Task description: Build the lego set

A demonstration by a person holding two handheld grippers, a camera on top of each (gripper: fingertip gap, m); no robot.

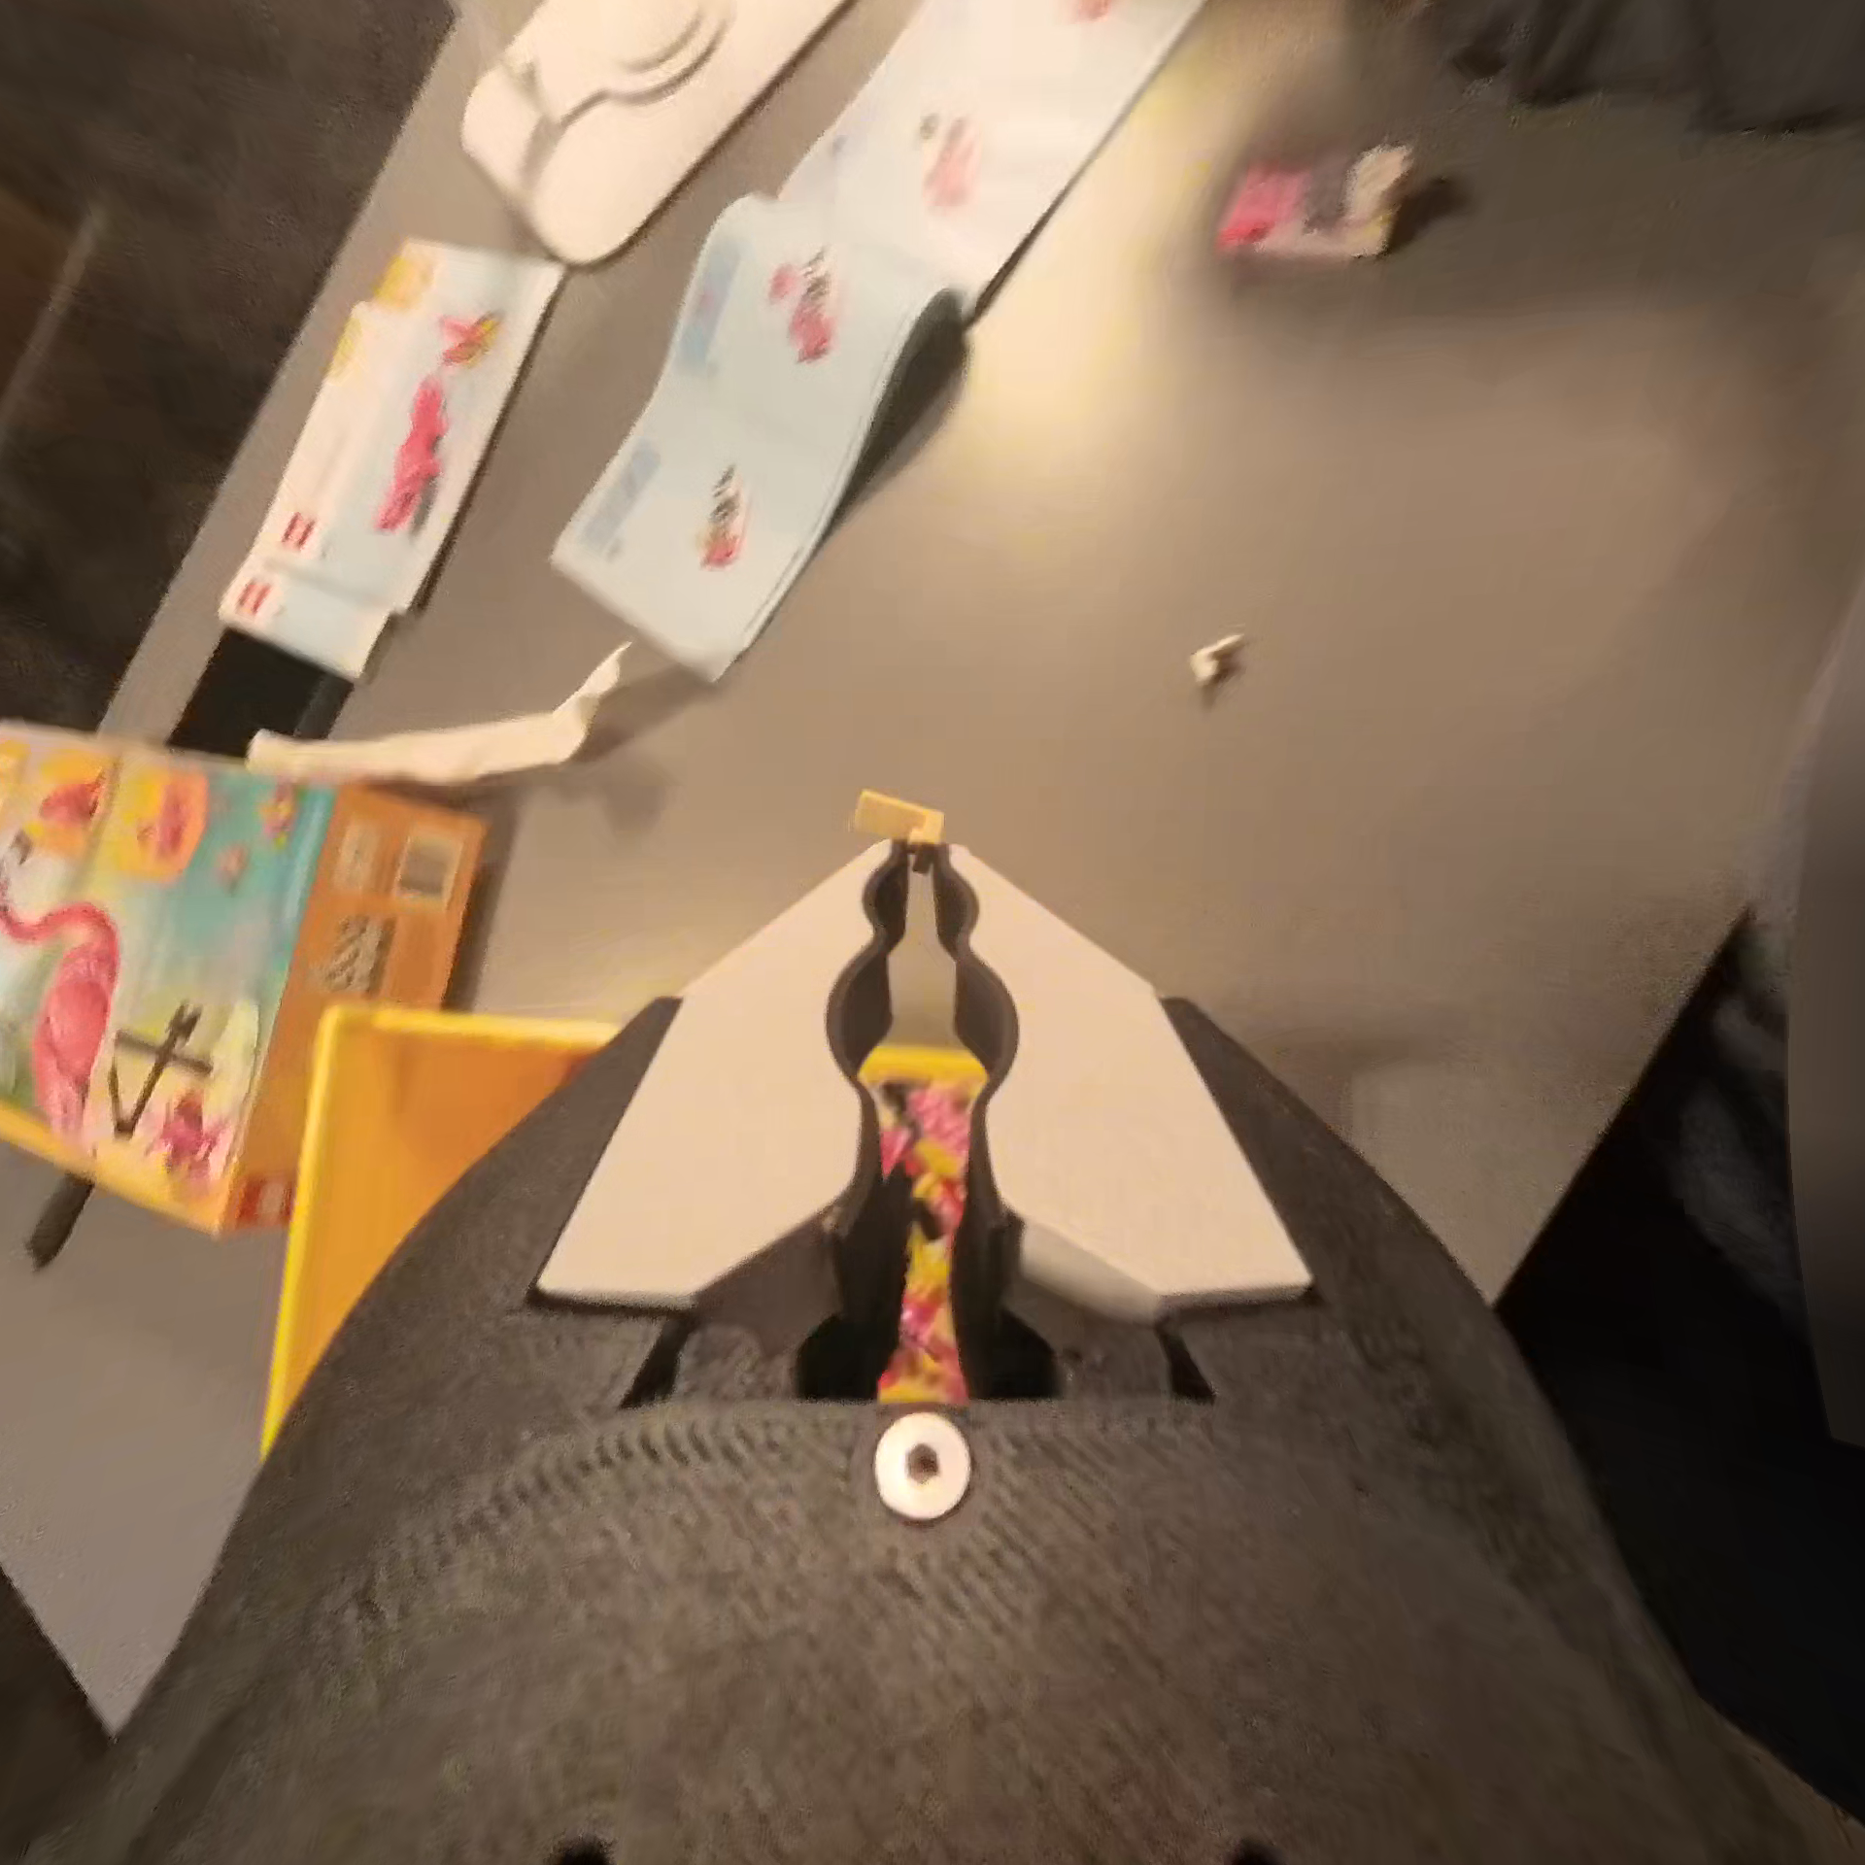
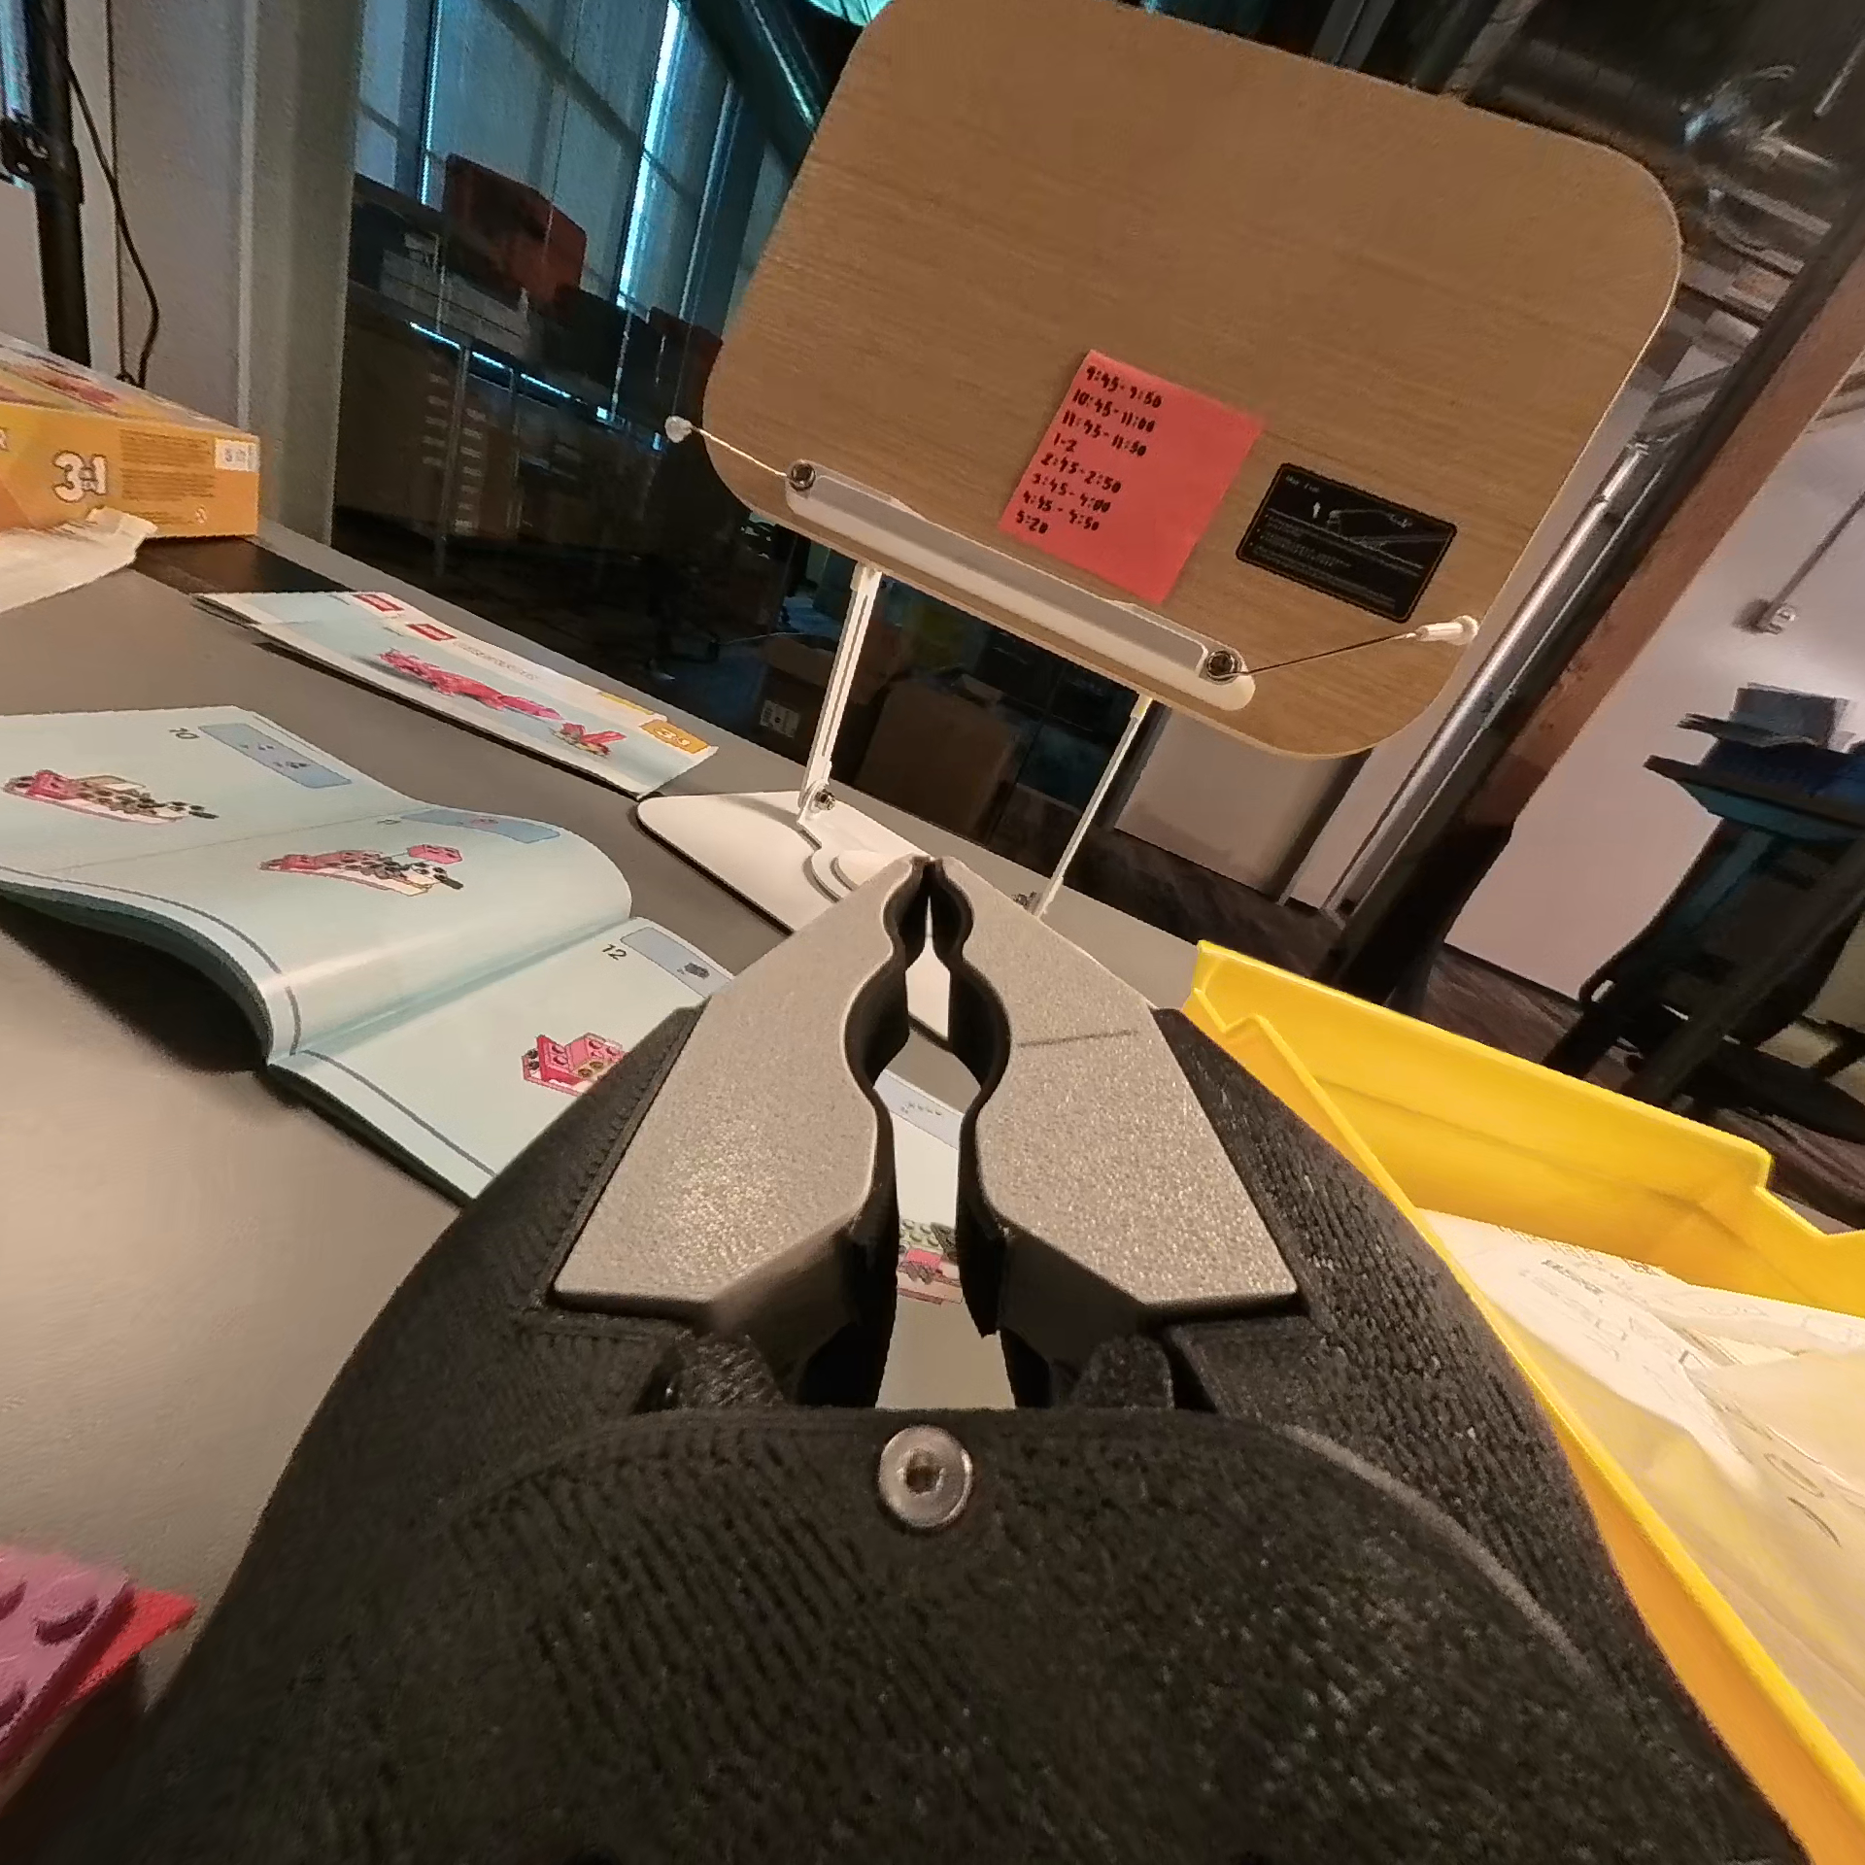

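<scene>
a: left gripper state?
b: fingers clenched on a small tan brick. it's pinched right at the tips and sticks out past them to the left, up off the grey worktop. that view is blurred.
a: what's around it?
b: tiny pale piece lying loose on the worktop ahead and to the right, well apart. open booklet farther ahead-left, a second booklet left of that. flamingo box at left, yellow bin just beside it, with pink and yellow bits visible through the finger gap. small pink build far right.
a: right gripper?
b: fingers closed tip to tip, nothing between them. hovers low over the worktop, with the open booklet to its left and the yellow bin with papers to its right.
a: ahead of it?
b: white base of a wooden book stand, near the tips. the board carries a pink sticky note and a black label.
</scene>
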